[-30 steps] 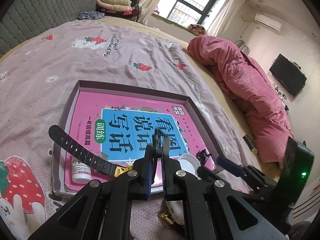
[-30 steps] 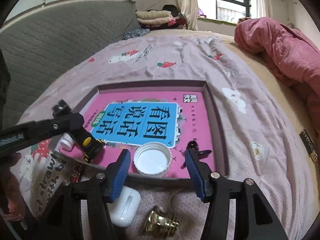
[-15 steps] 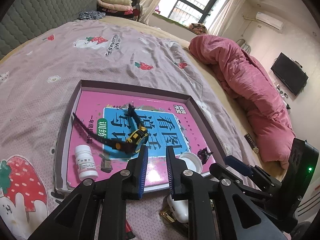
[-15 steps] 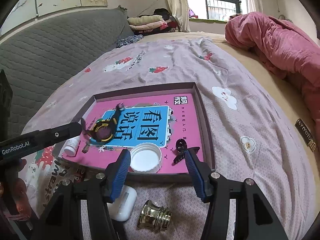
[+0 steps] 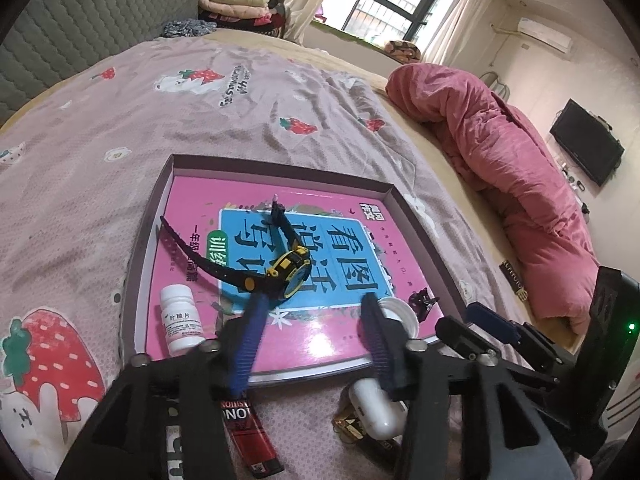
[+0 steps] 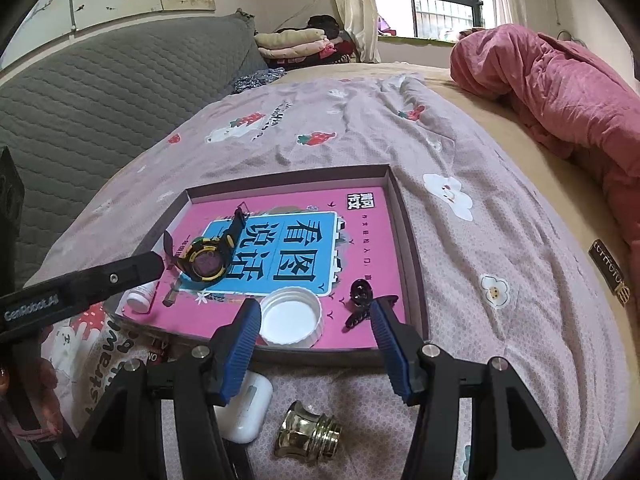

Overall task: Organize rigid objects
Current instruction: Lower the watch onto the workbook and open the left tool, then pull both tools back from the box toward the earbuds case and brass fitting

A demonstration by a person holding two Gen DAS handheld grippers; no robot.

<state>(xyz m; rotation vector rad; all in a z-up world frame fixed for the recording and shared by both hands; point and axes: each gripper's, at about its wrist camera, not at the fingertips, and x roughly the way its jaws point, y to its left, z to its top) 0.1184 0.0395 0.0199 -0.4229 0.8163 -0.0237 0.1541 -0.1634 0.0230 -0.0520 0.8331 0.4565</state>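
the black-and-yellow watch (image 5: pixel 290 270) lies face-up on the blue panel of the pink book (image 5: pixel 352 236) inside the shallow tray (image 5: pixel 424 232), with a white pill bottle (image 5: pixel 181 318) at the tray's near-left corner, a white cap (image 6: pixel 291 316) and a small black clip (image 6: pixel 359 298) along its near edge. outside the tray on the strawberry-print bedspread (image 5: pixel 100 128) sit a white earbud case (image 6: pixel 246 410), a brass fitting (image 6: pixel 310 432) and a red-black item reading "on" (image 5: pixel 248 432). the left gripper (image 5: pixel 310 344) and right gripper (image 6: pixel 314 346) both hang with fingers spread wide, holding nothing; "genrobot.ai" shows on the left gripper's arm.
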